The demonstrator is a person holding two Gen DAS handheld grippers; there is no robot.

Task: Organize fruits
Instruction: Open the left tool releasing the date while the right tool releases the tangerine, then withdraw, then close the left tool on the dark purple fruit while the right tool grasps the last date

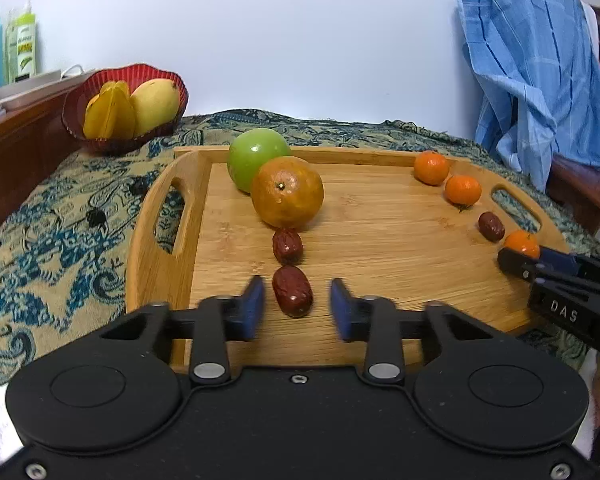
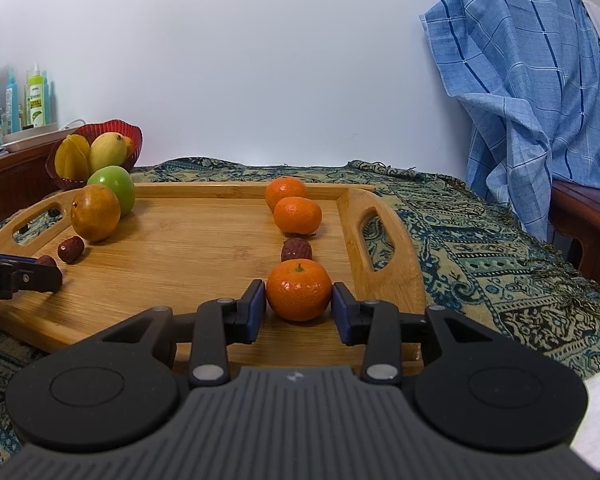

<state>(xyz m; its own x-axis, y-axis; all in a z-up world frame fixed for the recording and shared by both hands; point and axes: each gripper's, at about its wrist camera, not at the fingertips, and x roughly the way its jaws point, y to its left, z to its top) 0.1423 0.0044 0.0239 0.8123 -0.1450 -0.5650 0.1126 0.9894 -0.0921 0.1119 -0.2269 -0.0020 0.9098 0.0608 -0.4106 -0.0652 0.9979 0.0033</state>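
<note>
A wooden tray (image 1: 380,240) holds two rows of fruit. The left row has a green apple (image 1: 256,158), a big orange (image 1: 287,192) and two red dates (image 1: 287,246) (image 1: 292,296). My left gripper (image 1: 298,306) is open with the nearer date lying between its fingers, untouched. The right row has two mandarins (image 2: 286,192) (image 2: 298,214), a date (image 2: 296,250) and a third mandarin (image 2: 299,290). My right gripper (image 2: 299,306) has its pads against both sides of this third mandarin, which rests on the tray (image 2: 200,248).
A red bowl (image 1: 76,120) with a starfruit and a mango stands at the back left beside a wooden shelf with bottles (image 1: 20,48). A blue checked cloth (image 1: 540,72) hangs over a chair at the right. A patterned cloth (image 1: 60,220) covers the table.
</note>
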